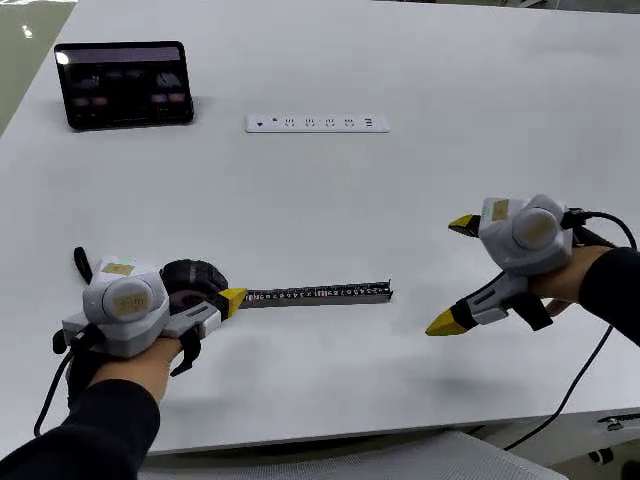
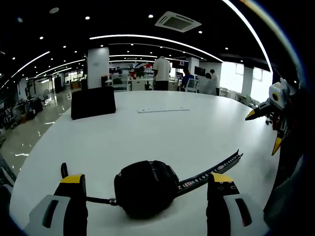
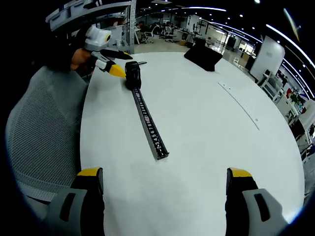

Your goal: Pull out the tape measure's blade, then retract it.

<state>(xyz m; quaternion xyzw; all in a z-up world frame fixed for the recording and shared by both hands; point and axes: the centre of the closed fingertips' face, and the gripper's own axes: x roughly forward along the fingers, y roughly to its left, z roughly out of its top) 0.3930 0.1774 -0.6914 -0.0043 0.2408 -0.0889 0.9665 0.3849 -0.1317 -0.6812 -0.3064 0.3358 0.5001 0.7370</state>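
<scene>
Tape measure case point(image 1: 192, 283), black, lay on white table point(image 1: 420, 180) between jaws of left gripper point(image 2: 147, 178). Those jaws stood wide apart on either side, gaps visible both sides in left gripper view. Blade point(image 1: 315, 294) lay extended flat from case toward right gripper point(image 1: 451, 273), its tip stopping short, tabletop between. Right gripper's jaws spread, holding nothing. Dark tablet point(image 1: 125, 83) and white power strip point(image 1: 317, 123) sat well apart at far side.
</scene>
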